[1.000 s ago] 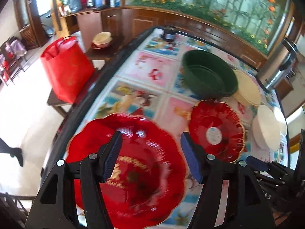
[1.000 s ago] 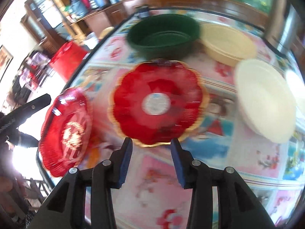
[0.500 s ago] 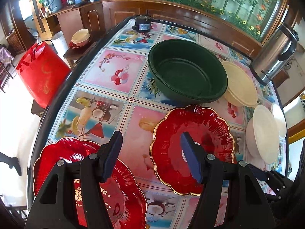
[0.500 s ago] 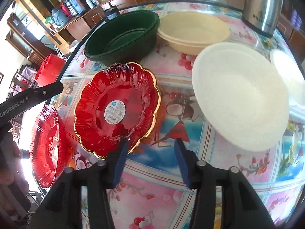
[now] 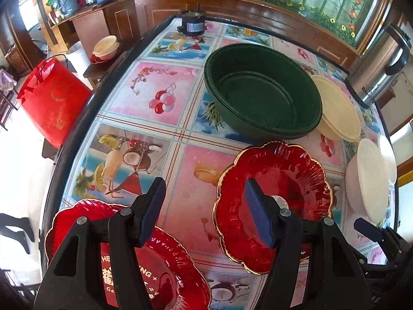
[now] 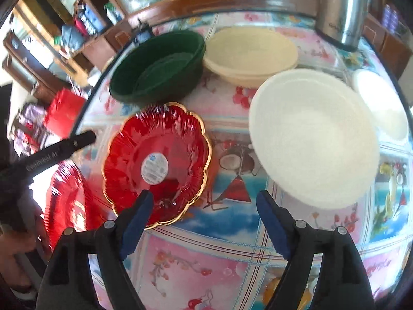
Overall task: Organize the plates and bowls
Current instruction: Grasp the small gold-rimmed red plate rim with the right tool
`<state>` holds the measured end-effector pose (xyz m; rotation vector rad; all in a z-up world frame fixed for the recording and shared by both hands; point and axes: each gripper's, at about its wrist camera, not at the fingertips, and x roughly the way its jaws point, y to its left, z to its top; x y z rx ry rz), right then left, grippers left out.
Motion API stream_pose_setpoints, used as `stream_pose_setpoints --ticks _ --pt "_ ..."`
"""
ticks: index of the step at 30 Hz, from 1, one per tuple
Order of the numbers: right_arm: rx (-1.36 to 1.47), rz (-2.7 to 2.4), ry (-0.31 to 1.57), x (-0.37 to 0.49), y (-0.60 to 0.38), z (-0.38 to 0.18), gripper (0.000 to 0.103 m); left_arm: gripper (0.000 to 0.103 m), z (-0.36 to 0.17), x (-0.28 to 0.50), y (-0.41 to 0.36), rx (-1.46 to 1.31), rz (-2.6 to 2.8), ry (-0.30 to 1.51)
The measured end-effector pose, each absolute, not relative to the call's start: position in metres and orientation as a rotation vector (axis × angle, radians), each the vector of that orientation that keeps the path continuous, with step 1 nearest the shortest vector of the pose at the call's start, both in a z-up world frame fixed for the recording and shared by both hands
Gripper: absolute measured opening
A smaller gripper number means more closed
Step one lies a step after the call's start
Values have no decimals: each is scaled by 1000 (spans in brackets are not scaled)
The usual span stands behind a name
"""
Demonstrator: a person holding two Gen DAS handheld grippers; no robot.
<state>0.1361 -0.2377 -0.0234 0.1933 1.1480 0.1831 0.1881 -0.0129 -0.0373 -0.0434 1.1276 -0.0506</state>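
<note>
A red scalloped plate with a gold rim and a white sticker (image 6: 157,165) lies on the table; it also shows in the left wrist view (image 5: 291,180). A second red plate with lettering (image 5: 165,268) lies at the table's near left edge, under my left gripper (image 5: 204,209), which is open and empty. My right gripper (image 6: 204,219) is open wide and empty, its left finger over the sticker plate's near rim. A dark green bowl (image 6: 157,67), a cream bowl (image 6: 253,54) and a large white plate (image 6: 315,134) stand further back.
A steel kettle (image 6: 340,7) stands at the far right corner. A smaller white dish (image 6: 382,103) sits at the right edge. A small black jar (image 5: 193,24) is at the far end. A red bag (image 5: 51,100) stands on the floor left of the table.
My left gripper has swung from over the lettered red plate toward the table's middle. My right gripper has opened wider and shifted right, with the white plate now ahead.
</note>
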Motion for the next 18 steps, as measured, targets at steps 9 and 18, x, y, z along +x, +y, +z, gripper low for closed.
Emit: stream_pose_setpoints --ticks 9,18 --pt "227 176 1209 160 -231 -44 55 64 -60 204 -28 16 -93 1194" --pt "298 190 1237 168 -233 -57 38 64 -81 214 -33 5 -114 1271"
